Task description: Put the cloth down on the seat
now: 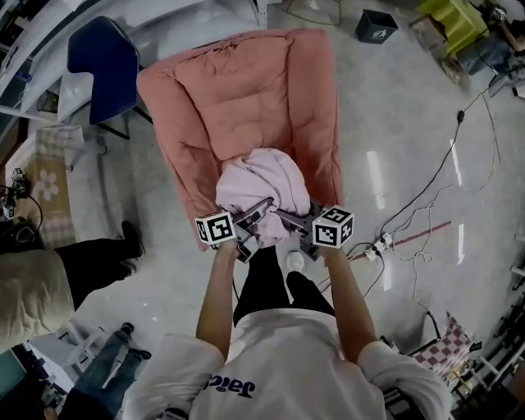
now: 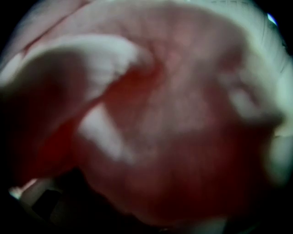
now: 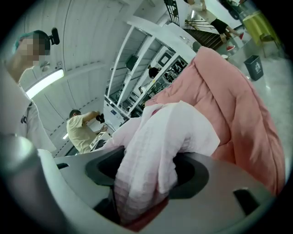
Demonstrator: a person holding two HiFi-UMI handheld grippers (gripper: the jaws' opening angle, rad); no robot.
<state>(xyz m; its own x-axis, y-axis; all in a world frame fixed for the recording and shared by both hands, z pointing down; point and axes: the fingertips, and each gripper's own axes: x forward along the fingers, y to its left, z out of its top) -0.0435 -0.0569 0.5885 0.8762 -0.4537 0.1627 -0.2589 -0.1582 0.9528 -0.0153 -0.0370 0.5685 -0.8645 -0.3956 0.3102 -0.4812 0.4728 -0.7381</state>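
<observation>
A pale pink cloth (image 1: 261, 184) is bunched over the front edge of the salmon padded seat (image 1: 246, 98). Both grippers reach into its near side. My right gripper (image 1: 283, 217) is shut on the cloth (image 3: 160, 146), a thick fold of which hangs pinched between its jaws, with the seat (image 3: 229, 100) behind. My left gripper (image 1: 256, 215) is buried in the cloth from the left. In the left gripper view the cloth (image 2: 174, 114) lies blurred against the lens and hides the jaws, so the left grip does not show.
A blue chair (image 1: 102, 57) stands left of the seat. A person in black trousers (image 1: 90, 262) is at the left. Cables (image 1: 426, 205) run over the floor on the right. A black bin (image 1: 376, 26) and a yellow crate (image 1: 455, 20) stand at the far right.
</observation>
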